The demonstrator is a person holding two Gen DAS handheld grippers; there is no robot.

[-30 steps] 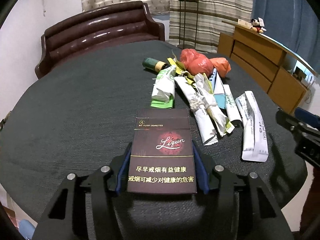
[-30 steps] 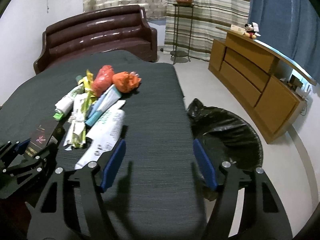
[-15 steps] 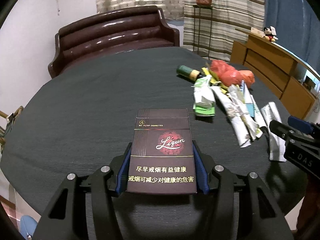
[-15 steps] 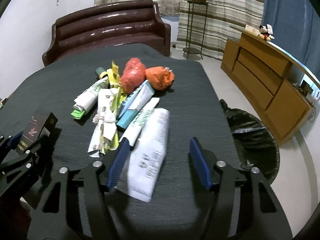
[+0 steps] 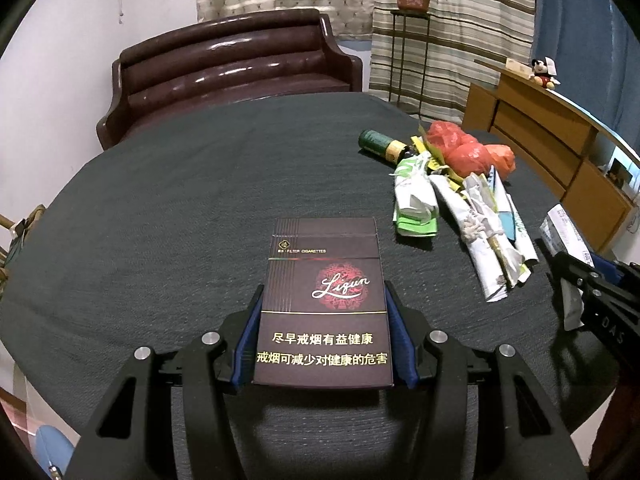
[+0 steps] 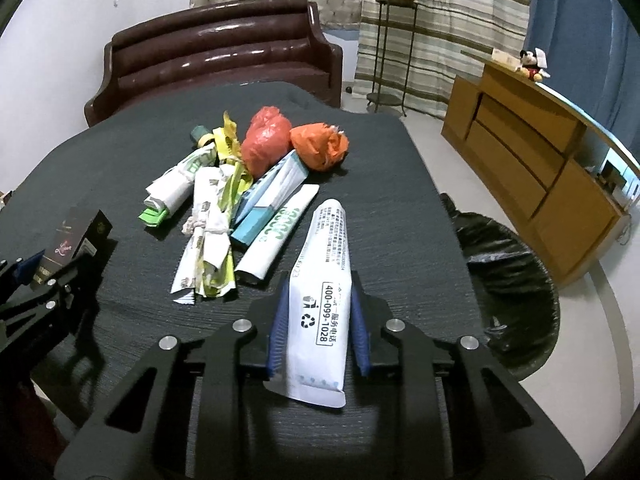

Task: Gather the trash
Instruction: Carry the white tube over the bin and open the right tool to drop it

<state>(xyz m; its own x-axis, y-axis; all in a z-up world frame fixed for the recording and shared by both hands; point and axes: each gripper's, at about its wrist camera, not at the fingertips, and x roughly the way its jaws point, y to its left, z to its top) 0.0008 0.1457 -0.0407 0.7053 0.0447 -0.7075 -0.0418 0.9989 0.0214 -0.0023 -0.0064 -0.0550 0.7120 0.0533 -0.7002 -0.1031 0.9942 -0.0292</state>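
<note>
My left gripper [image 5: 323, 292] is shut on a dark red cigarette pack [image 5: 324, 272], held above the dark table [image 5: 180, 220]. My right gripper [image 6: 320, 284] has its jaws closing on a white printed tube [image 6: 326, 256] that lies on the table, and the blue pads [image 6: 280, 320] touch both of its sides. A pile of trash sits further back: a red bag [image 6: 266, 146], an orange bag [image 6: 320, 146], knotted white and yellow wrappers [image 6: 212, 240], a white and green tube [image 6: 280, 232] and a green bottle [image 5: 376, 146].
A bin lined with a black bag [image 6: 508, 272] stands on the floor off the table's right edge. A dark leather sofa [image 6: 216, 52] is behind the table, a wooden cabinet [image 6: 532, 152] at the right wall, and a plant stand [image 6: 390, 40] by the curtains.
The right gripper moved left from the bin side to the white tube and narrowed its jaws around it. The left gripper kept hold of the cigarette pack and drifted left of the pile.
</note>
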